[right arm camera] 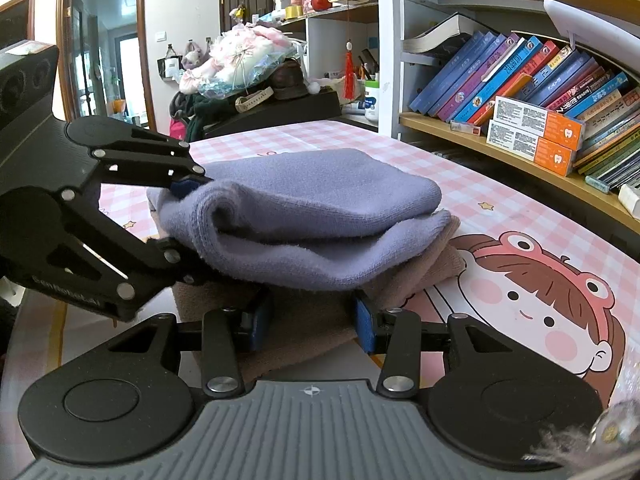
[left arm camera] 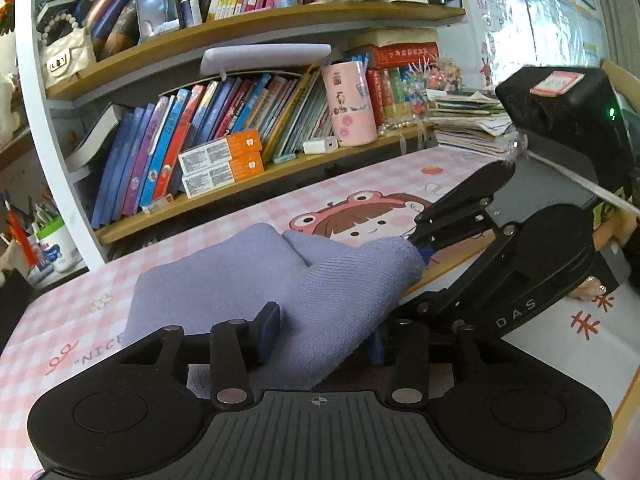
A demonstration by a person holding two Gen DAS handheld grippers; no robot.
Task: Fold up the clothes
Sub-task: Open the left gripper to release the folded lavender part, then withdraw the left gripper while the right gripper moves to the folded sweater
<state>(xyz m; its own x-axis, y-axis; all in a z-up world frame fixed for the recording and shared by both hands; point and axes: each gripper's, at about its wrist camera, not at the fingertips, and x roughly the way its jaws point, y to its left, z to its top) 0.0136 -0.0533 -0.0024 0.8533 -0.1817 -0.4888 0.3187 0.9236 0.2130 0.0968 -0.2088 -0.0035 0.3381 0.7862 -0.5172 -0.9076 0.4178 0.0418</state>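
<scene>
Gripping purple cloth (left arm camera: 248,276) both sides, left gripper (left arm camera: 324,332), right gripper (right arm camera: 312,320) level.

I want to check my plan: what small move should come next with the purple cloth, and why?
Probably lower the left gripper and right gripper to flatten it: the purple cloth already lies doubled on the brown cloth, but its near edge bulges.
</scene>
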